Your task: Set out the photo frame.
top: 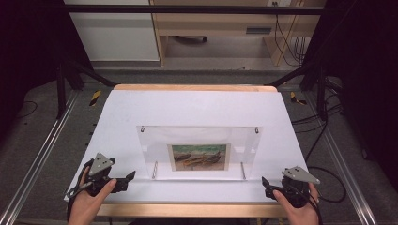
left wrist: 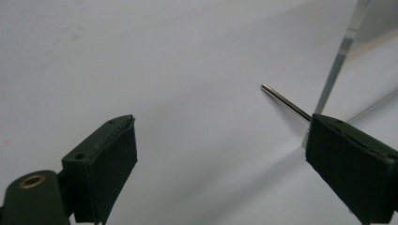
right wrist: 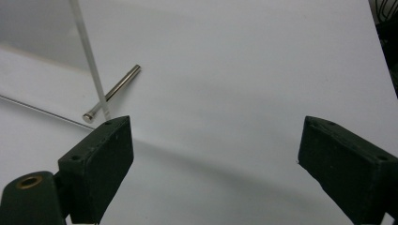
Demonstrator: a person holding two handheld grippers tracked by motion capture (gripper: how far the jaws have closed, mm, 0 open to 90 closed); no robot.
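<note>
While upright, clear acrylic frame [top: 199, 152], boat picture [top: 199, 156]

The clear acrylic photo frame [top: 199, 152] stands upright, centred on the white table [top: 197, 110] toward its near edge. It holds a small boat painting [top: 199, 156], low and central. Metal pins [top: 154, 169] project toward me at its bottom corners; small studs mark the top corners.
</note>
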